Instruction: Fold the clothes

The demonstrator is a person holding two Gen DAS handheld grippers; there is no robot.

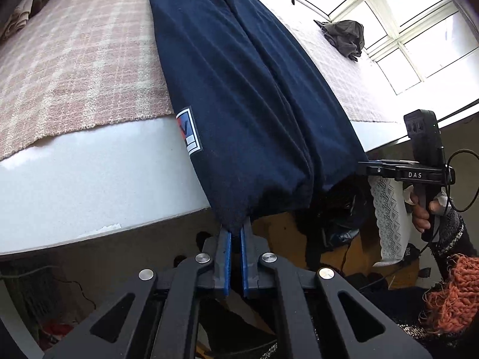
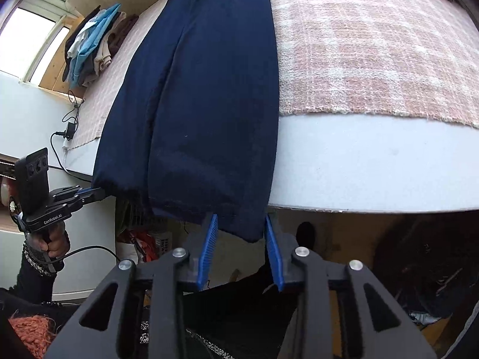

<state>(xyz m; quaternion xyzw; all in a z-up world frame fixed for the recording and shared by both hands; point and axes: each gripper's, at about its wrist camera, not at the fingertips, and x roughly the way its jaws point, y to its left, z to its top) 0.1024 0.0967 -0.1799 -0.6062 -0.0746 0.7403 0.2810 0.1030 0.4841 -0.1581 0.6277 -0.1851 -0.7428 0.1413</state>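
My left gripper (image 1: pixel 236 227) pinches the navy cotton trousers' (image 1: pixel 239 89) hem; right gripper (image 2: pixel 241 227) gapes around the other corner, which may sag

A pink-and-cream checked woven blanket (image 1: pixel 74 59) covers a white mattress (image 1: pixel 104 173), with a black charger and cable (image 2: pixel 70 127) at its edge, beneath a bright white-framed window (image 1: pixel 419 30), and a white lace-patterned cloth (image 1: pixel 389 221) hanging beside the bed.
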